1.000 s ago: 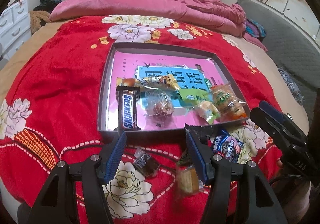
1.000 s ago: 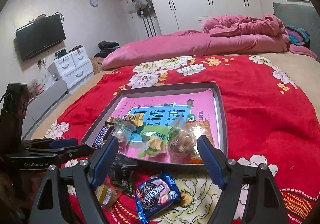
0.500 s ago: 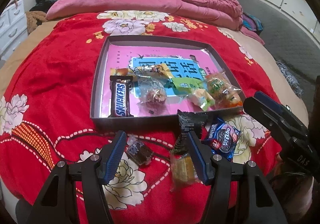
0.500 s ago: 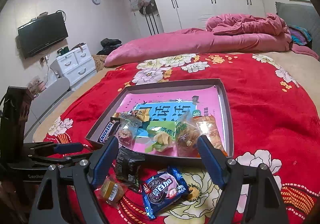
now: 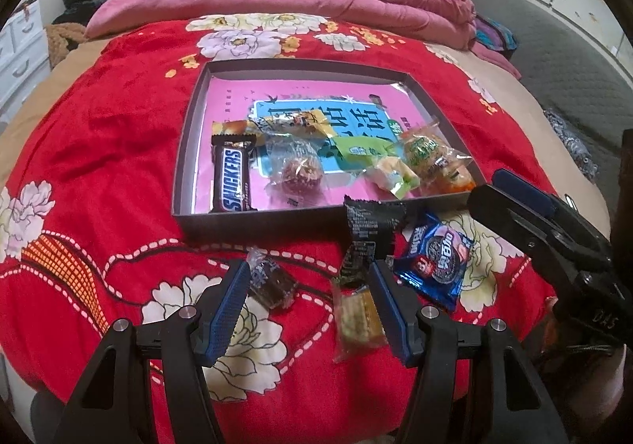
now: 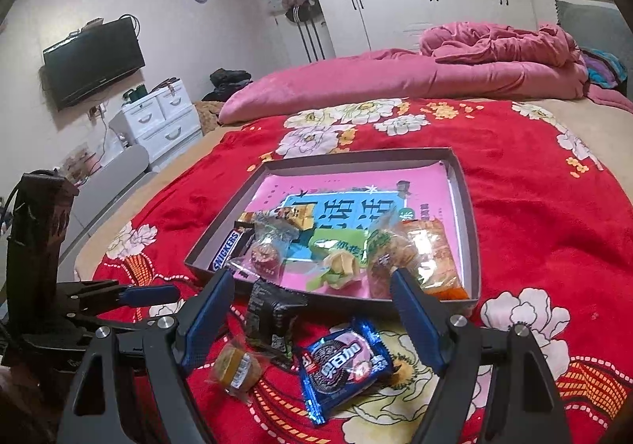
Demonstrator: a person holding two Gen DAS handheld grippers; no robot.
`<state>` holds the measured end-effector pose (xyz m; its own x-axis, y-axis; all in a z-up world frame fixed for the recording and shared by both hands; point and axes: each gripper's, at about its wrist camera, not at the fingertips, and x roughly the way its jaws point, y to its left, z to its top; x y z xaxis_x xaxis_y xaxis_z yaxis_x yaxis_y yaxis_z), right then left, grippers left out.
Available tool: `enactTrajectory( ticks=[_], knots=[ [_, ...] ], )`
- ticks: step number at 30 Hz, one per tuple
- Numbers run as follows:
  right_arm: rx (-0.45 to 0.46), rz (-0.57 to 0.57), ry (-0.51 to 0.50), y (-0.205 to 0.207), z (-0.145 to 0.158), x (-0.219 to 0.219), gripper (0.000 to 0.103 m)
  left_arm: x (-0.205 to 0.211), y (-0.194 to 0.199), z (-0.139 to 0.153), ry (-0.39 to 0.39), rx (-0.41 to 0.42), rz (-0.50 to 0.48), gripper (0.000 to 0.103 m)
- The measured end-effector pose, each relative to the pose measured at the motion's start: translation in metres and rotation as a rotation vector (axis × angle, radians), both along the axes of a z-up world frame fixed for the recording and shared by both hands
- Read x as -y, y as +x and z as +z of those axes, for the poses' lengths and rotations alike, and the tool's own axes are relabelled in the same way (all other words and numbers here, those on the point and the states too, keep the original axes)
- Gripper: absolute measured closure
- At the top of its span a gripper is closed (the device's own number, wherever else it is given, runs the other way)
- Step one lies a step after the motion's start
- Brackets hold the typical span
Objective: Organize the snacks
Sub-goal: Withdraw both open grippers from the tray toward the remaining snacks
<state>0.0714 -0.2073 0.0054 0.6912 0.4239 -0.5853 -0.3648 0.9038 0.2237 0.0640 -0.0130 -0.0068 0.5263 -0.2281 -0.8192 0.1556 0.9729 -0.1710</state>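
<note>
Snack sorting, bed surface, two handheld grippers.

Tray (image 5: 180, 167): shallow grey box on the red floral blanket (image 5: 99, 119), pink printed sheet lining its floor. Holds a Snickers bar (image 5: 231, 181) at its near left, a clear-wrapped round cake (image 5: 298, 173), a green-wrapped sweet (image 5: 389, 177) and an orange-tinted packet (image 5: 439, 163) at near right.

Loose on the blanket, just outside the tray's near wall: a blue cookie pack (image 6: 342, 363), a black sachet (image 6: 273, 315) leaning against the wall, a yellow wrapped cake (image 6: 237, 367), and a small dark wrapped square (image 5: 273, 281) (seen in the left view only).

Left gripper (image 5: 308, 295): jaws wide and empty, hovering over the dark square and the yellow cake.

Right gripper (image 6: 312, 309): jaws wide and empty, the cookie pack lying below and between them.

Step in hand, as judged: collecting the four loose items into the tray. Advice: take one item per gripper, descend until the pads straddle the wrapper's body rather than its crimped ends, close gently (the cakes look crushable), lift clear of the tray wall, and release over the bare far half of the pink sheet.
</note>
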Motion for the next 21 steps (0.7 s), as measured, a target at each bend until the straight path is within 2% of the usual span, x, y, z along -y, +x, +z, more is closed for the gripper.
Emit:
enactTrajectory(
  ticks=[21],
  knots=[
    [-0.074, 0.049, 0.020, 0.001, -0.013, -0.009, 0.022, 0.014, -0.010, -0.029, -0.053, -0.111, -0.047, 0.039]
  ],
)
